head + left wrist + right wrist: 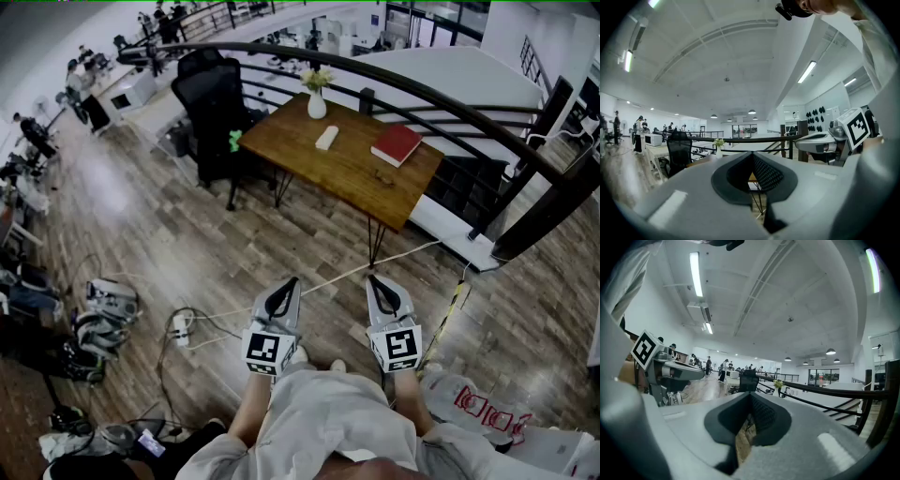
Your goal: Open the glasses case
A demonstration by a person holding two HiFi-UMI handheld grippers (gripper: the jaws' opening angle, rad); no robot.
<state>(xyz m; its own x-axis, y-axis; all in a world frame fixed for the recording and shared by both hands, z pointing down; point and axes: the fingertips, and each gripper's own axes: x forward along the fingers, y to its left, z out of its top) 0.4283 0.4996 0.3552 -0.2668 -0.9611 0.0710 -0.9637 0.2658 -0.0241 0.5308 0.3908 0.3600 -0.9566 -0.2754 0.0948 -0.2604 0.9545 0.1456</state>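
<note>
Left gripper [289, 284] and right gripper [376, 281], fingers closed on nothing, stand well short of the glasses case [326, 138] on the bench [349, 178] near the vase [317, 103]; arriving unopened risks shoving it aside.

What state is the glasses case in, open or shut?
Shut, it seems: the glasses case lies on the table as one smooth white oblong, no lid raised; it is small in the head view.
</note>
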